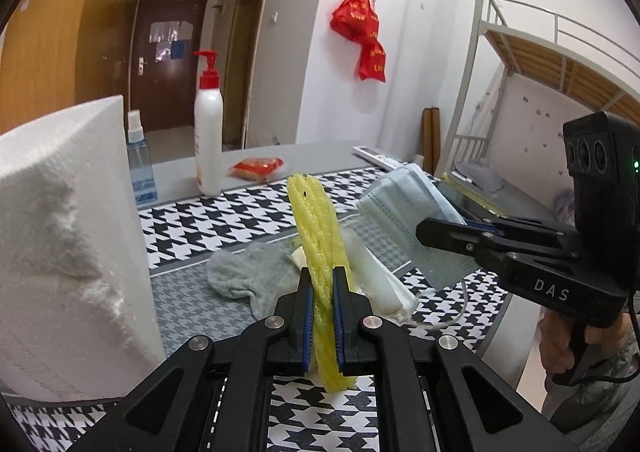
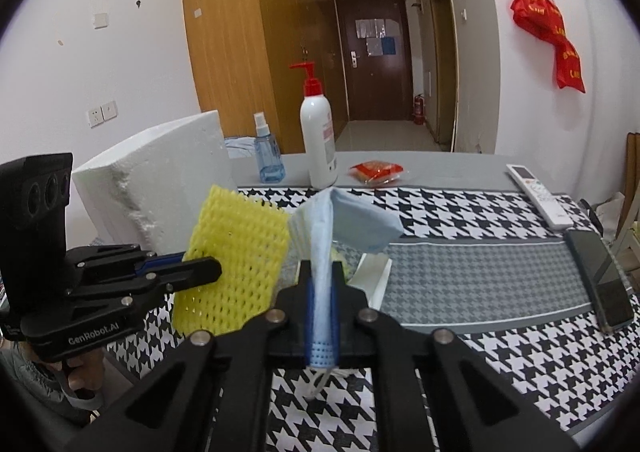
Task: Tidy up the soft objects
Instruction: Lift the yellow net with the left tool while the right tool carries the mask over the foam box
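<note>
We hold the left gripper (image 1: 323, 316) with its jaws clamped together on a yellow foam mesh fruit sleeve (image 1: 318, 236), which stands up edge-on between the blue pads, lifted off the table. Our right gripper (image 2: 322, 308) is pinched tight on a pale blue pleated face mask (image 2: 344, 220), whose upper part flops over to the right and whose ear loop dangles below the jaws. In the left wrist view the right gripper (image 1: 424, 232) comes in from the right with the mask (image 1: 404, 212) raised just beside the sleeve; in the right wrist view the left gripper (image 2: 212, 264) shows at the left gripping the sleeve (image 2: 236, 268) by its edge.

Below them, on the black-and-white houndstooth tablecloth (image 1: 224, 220), lie a crumpled grey cloth (image 1: 252, 276) and, just right of it, a white folded item in clear wrap (image 1: 380, 280). A big white foam block (image 1: 68, 236) stands at the near left. Farther back are a small blue spray bottle (image 1: 140, 160), a tall white pump bottle with a red top (image 1: 208, 124) and a red snack packet (image 1: 256, 168). At the far right lie a white remote control (image 2: 536, 192) and a dark phone (image 2: 600, 276).
</note>
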The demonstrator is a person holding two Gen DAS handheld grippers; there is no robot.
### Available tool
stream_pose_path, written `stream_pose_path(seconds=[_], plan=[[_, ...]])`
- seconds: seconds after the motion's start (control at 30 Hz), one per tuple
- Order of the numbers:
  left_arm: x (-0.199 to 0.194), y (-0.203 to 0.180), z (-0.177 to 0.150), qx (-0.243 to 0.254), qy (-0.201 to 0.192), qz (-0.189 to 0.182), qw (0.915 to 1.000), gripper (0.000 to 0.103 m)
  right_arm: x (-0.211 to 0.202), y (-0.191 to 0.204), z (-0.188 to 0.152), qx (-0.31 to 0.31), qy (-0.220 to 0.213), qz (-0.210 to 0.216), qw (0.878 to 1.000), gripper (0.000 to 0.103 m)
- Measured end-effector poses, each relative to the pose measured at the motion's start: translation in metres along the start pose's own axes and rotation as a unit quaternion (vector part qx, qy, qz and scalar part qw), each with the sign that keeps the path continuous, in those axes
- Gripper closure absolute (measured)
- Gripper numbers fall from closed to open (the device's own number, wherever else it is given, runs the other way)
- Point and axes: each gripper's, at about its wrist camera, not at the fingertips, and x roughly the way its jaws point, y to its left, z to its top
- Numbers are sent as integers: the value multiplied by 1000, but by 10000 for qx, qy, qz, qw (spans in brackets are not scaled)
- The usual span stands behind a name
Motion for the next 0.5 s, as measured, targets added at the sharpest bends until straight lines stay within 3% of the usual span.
stream_pose_path(seconds=[0.5], plan=[[-24, -7, -2, 161, -263, 330, 9990, 94, -19, 1, 3, -25, -275, -48, 9996, 93]])
